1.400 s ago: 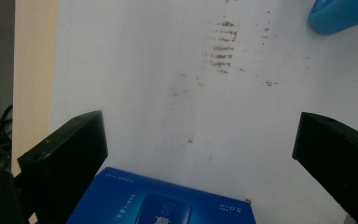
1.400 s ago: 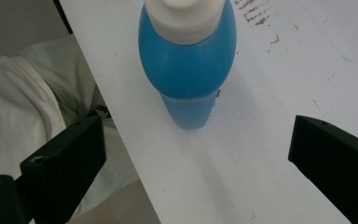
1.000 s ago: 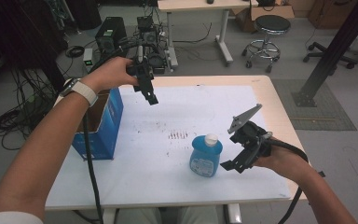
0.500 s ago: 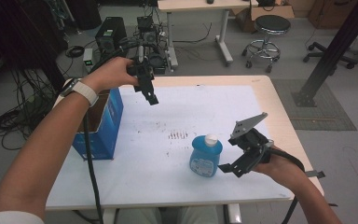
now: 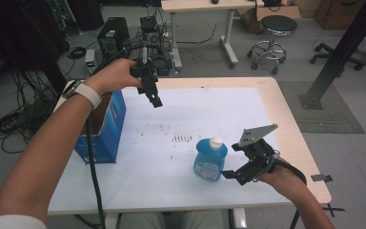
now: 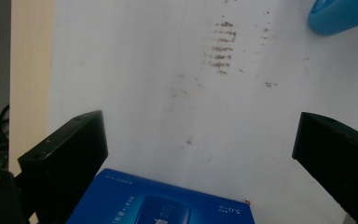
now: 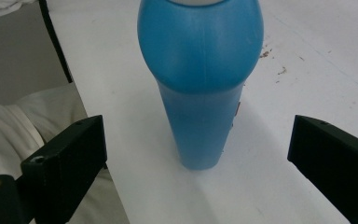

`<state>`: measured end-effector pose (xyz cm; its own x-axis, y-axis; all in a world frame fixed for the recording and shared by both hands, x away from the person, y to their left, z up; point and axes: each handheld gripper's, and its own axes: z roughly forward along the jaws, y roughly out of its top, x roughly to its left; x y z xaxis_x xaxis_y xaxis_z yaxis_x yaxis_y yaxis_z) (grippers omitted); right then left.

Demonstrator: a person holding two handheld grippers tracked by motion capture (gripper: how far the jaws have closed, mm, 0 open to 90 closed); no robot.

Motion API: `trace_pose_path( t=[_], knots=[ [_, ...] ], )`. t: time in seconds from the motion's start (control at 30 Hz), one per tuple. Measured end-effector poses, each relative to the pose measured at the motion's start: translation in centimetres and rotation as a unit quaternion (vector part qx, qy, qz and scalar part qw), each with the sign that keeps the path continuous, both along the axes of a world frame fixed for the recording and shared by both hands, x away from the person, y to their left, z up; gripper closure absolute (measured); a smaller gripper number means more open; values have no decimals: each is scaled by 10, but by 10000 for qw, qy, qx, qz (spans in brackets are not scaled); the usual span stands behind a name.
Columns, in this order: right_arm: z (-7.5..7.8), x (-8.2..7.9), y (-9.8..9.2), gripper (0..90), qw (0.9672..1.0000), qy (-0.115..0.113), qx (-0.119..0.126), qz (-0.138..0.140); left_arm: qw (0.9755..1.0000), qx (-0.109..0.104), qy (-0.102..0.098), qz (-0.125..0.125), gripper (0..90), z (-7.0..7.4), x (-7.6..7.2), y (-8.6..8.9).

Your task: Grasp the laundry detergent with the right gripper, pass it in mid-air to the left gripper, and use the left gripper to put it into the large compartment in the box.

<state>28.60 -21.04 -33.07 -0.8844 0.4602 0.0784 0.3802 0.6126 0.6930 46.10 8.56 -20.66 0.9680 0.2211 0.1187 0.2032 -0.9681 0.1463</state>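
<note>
- A blue box [image 5: 106, 125] is stood upright at the table's [image 5: 286, 114] left edge, at about nine o'clock from the table's middle; its top seems to be open, so it is judged to be placed there as a receptacle or source for the work
- The left gripper [image 5: 153, 97] is held raised above the white sheet [image 5: 209, 109], at roughly two o'clock from the box and pointed down; it is judged to be parked clear of the action while the other hand works
- In the left gripper view its jaws are seen spread wide, with nothing between them; the box top [image 6: 163, 200] lies below at six o'clock, and a corner of the bottle [image 6: 342, 16] shows at one o'clock
- A blue bottle [image 5: 210, 159] with a white cap is stood upright on the sheet near the table's front edge, at about five o'clock from the table's middle, well apart from the box
- The right gripper [image 5: 242, 175] is brought low beside the bottle, at about four o'clock from it, aimed at its body, apparently for a side grasp
- In the right gripper view the jaws are seen wide apart, the bottle [image 7: 200, 84] centred between them but untouched; nothing is held
</note>
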Motion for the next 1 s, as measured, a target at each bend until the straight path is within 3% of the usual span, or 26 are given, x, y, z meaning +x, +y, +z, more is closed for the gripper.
trace_pose_path(
  t=[0.53, 1.0],
  knots=[
    [-21, -6, -3, 48, 9993, -169, 308, -97, 10000, 25, 28, 17, 37, -1, 0, 0],
    [-34, -8, -7, 50, 9966, -363, 711, -209, 10000, 15, 21, -4, 37, -2, -1, -2]
  ],
)
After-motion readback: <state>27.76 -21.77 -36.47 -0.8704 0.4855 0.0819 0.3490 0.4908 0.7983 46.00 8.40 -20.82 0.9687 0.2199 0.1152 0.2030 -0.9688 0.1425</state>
